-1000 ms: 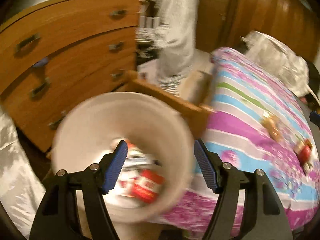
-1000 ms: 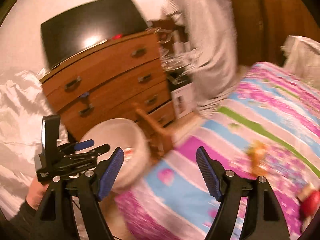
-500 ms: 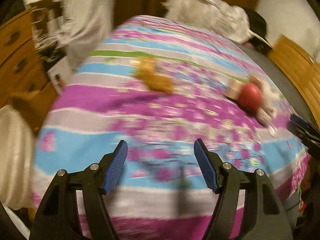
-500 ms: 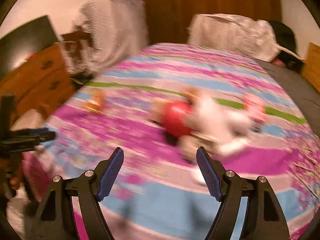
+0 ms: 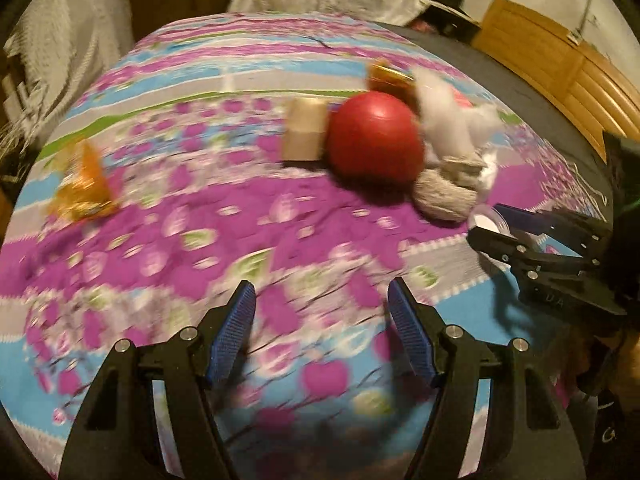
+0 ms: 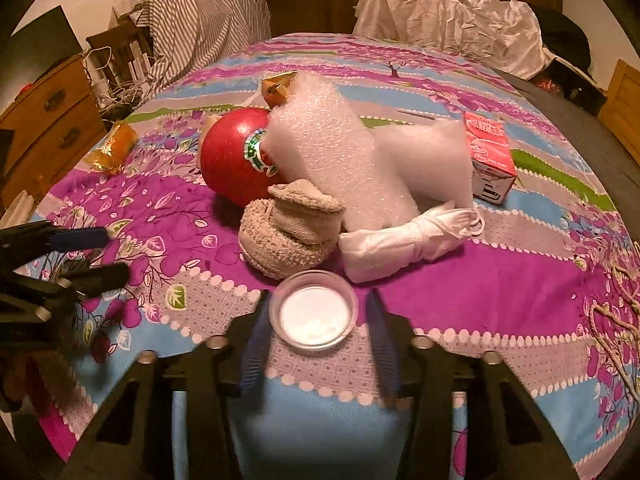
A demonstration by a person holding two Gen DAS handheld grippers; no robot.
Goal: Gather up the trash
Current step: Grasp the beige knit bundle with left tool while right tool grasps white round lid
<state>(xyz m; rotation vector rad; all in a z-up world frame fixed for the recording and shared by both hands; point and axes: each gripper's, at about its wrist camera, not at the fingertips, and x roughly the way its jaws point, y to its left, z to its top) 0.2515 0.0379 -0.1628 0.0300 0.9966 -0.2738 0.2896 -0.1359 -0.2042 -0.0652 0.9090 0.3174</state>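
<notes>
Both grippers have swung away from the white bin and wooden dresser to the patterned bedspread (image 6: 500, 292). The right gripper (image 6: 316, 340) now sits low over a small clear lid (image 6: 313, 315), jaws closing around it. The left gripper (image 5: 322, 332), unchanged in width, now hangs above bare bedspread near the red ball (image 5: 374, 142).

On the bedspread (image 6: 500, 280) lie one red ball (image 6: 232, 156), one clear plastic lid (image 6: 313, 316), one rolled beige sock (image 6: 288, 232), one white sock (image 6: 404, 240), one bubble-wrap sheet (image 6: 340, 148), one pink carton (image 6: 488, 152), two golden wrappers (image 6: 114, 146) (image 6: 278, 84) and one beige box (image 5: 304, 134).
</notes>
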